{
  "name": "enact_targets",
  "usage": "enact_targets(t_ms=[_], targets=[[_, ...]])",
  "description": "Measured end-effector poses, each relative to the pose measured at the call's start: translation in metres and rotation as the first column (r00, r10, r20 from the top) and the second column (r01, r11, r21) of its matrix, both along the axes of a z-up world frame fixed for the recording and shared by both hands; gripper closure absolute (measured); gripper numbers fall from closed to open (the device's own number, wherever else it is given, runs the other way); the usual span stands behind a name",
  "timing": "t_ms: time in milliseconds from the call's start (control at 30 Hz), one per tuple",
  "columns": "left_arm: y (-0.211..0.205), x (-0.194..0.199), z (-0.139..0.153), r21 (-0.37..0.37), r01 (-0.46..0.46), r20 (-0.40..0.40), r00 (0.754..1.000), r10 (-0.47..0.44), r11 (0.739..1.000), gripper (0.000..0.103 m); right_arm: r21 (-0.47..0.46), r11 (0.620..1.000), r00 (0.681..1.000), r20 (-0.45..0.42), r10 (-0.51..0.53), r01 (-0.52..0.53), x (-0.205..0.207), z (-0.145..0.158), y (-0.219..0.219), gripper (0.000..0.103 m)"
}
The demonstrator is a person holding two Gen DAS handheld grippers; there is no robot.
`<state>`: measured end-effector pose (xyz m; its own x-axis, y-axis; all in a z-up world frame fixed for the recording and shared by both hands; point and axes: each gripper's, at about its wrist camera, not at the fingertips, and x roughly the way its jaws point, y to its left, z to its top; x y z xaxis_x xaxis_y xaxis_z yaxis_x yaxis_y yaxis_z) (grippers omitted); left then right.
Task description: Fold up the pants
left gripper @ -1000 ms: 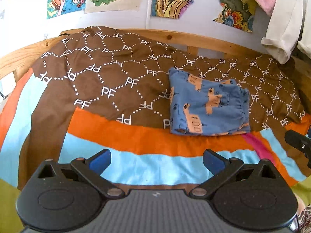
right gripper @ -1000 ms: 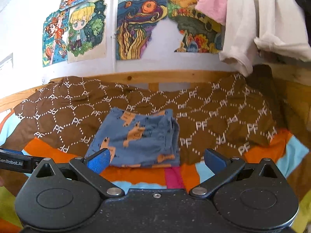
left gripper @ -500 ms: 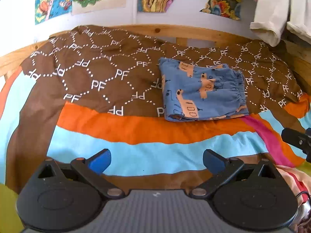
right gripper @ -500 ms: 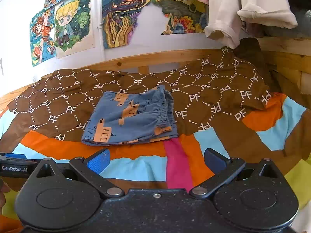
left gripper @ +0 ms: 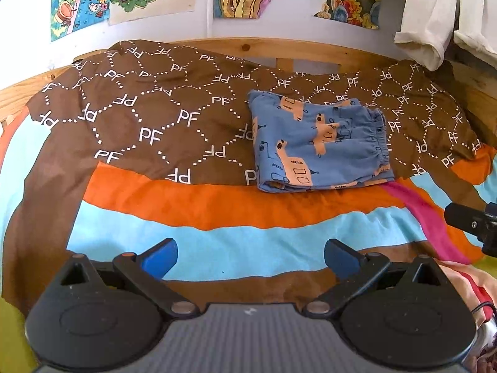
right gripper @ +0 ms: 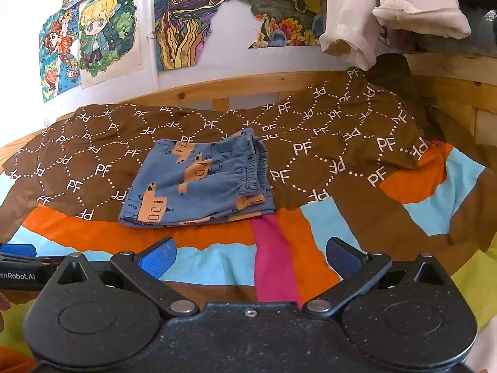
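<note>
Two grippers, left (left gripper: 250, 256) and right (right gripper: 250, 256), both wide and empty, well short of pants (left gripper: 320, 143). Pants folded into compact rectangle on bed (left gripper: 217, 205), waistband rightward. Seemingly finished; perhaps only tidying left.

White "PF" repeats across brown blanket (left gripper: 149, 124); "enRobot.AI", partly cut off, on left gripper (right gripper: 18, 276) body, near left.
</note>
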<state>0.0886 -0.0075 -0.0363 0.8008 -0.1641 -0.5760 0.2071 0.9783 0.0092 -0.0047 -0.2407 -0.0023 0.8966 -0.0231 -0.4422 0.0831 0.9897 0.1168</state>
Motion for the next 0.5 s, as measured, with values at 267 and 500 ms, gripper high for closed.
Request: enact_targets(t_ms=[267,500], targets=[[0.0015,0.0004,0.0011,-0.004,-0.01,0.002,1.0,0.011,1.0,0.0,-0.002,1.0,1.0,-0.007,0.011,-0.011,0.0012,0.0002,0.001,0.001],[0.0014,0.0011,0.0003,-0.003,-0.015,-0.003,1.0,0.015,1.0,0.0,0.001,1.0,1.0,-0.011,0.009,-0.009,0.0016,-0.0005,0.0002,0.001]])
